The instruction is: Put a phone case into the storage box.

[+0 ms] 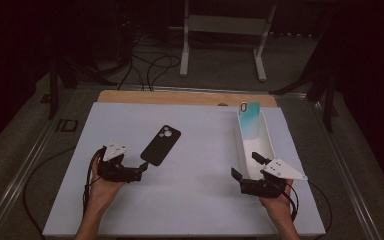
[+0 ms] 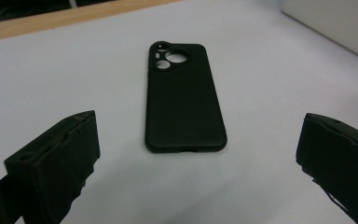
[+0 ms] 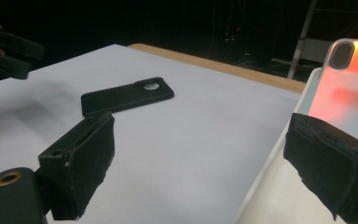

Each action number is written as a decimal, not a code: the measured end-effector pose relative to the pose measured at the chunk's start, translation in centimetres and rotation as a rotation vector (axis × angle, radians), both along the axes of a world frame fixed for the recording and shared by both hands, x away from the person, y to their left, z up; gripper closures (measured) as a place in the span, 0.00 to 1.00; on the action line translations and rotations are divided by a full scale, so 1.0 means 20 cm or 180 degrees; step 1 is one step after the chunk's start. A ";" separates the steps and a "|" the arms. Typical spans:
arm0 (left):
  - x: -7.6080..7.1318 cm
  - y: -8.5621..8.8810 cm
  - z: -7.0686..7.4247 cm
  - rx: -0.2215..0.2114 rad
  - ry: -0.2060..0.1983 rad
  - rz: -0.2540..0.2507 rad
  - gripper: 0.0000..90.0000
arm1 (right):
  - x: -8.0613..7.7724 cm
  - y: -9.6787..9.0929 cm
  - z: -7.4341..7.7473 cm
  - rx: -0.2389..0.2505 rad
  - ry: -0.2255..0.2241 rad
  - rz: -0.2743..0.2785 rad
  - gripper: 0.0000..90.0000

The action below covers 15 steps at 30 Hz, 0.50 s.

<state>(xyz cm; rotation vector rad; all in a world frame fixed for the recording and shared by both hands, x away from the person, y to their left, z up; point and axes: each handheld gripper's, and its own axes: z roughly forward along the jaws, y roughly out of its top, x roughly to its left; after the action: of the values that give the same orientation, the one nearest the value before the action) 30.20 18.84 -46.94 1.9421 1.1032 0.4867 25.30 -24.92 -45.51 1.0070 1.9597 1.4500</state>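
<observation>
A black phone case (image 1: 161,145) lies back-up on the white table top (image 1: 195,200), camera cut-out at its far end. My left gripper (image 1: 141,171) sits just short of the case's near end, open and holding nothing; in the left gripper view the black case (image 2: 184,98) lies straight ahead between the wide-apart jaws of the left gripper (image 2: 196,161). A teal and orange phone case (image 1: 250,120) leans inside a long white tray (image 1: 269,142) on the right. My right gripper (image 1: 245,165) is open at the tray's near end, its jaws either side of the tray's left wall (image 3: 272,182).
A wooden strip (image 1: 180,97) runs along the table's far edge. Behind it, a white metal stand (image 1: 222,30) and cables lie on the floor. The black case (image 3: 126,97) and the colourful case (image 3: 349,84) both show beyond my right gripper (image 3: 205,158).
</observation>
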 end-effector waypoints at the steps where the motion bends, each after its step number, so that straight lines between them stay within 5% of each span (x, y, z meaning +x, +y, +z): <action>1: 0.03 -0.02 0.00 0.0016 0.0017 -0.0011 0.00 | 0.00 0.00 0.00 -0.0006 0.0007 0.0001 0.10; 15: 0.28 -0.14 -0.07 0.0283 0.0390 -0.0075 0.01 | 0.00 0.00 -0.01 -0.0004 0.0020 -0.0018 0.10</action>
<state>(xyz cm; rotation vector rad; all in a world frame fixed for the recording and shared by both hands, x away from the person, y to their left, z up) 35.82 16.14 -48.31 2.0834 1.1514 0.4144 25.21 -24.89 -45.68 1.0170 1.9604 1.4442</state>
